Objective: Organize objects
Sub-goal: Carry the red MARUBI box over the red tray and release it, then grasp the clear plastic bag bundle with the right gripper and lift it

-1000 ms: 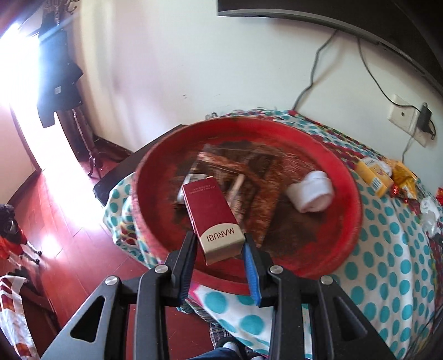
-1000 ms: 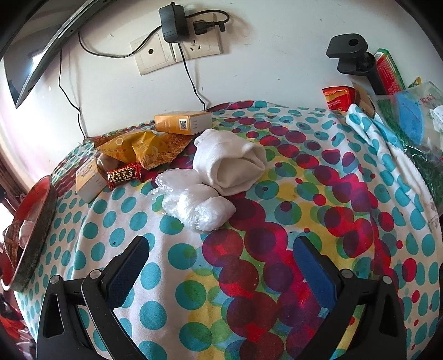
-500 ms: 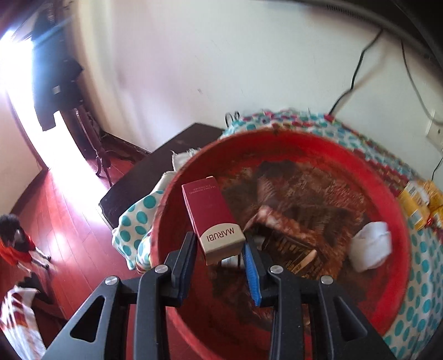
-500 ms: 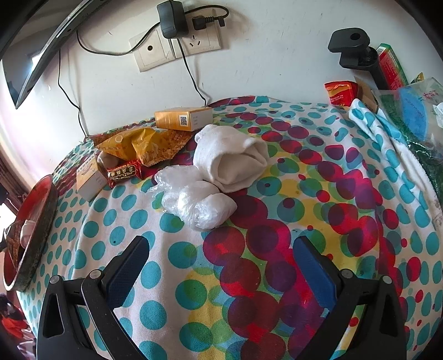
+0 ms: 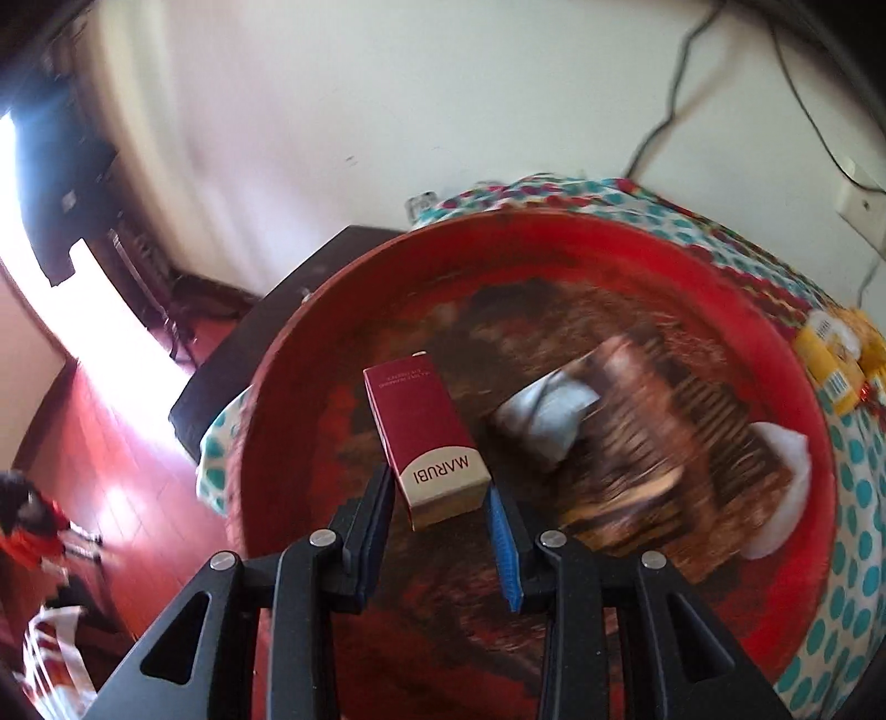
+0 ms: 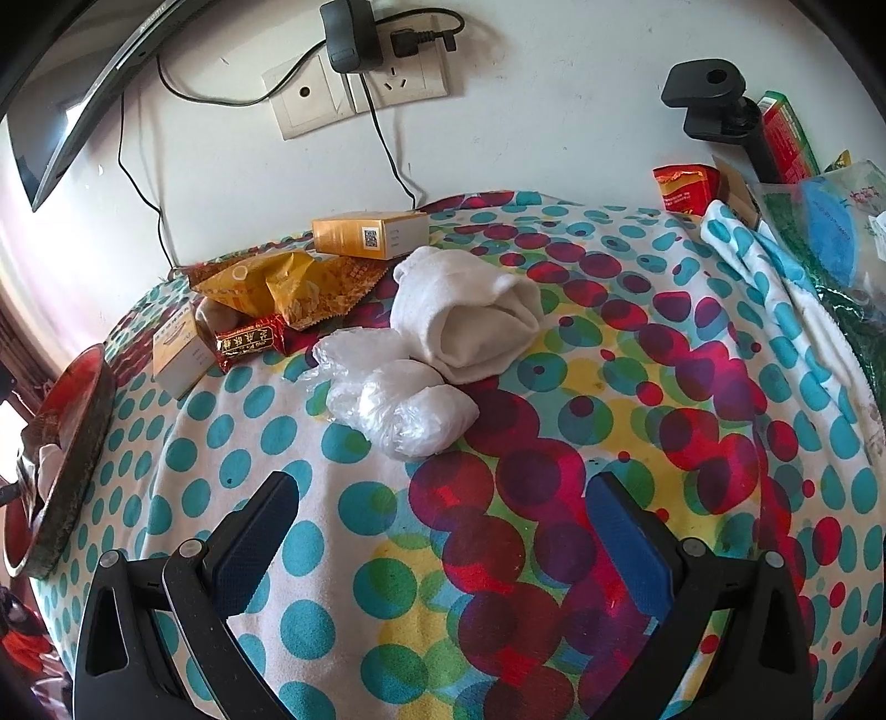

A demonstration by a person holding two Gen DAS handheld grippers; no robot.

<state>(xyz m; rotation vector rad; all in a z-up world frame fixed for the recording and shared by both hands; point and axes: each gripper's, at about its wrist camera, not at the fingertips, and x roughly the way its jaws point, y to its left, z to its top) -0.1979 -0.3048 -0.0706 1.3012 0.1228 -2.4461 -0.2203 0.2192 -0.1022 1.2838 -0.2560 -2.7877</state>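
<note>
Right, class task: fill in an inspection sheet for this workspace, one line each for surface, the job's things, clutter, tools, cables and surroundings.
Surface: table under a polka-dot cloth.
Job's things: red MARUBI box held over the round red tray; the tray holds white bundles and a brown item, too blurred to name.
Clutter: rolled white cloth, clear plastic bags, orange box, yellow snack packet.
Tools: left tool shut on the box; right tool open, empty.
Cables: charger plugged into the wall socket.
Surroundings: white wall, red wooden floor.
</note>
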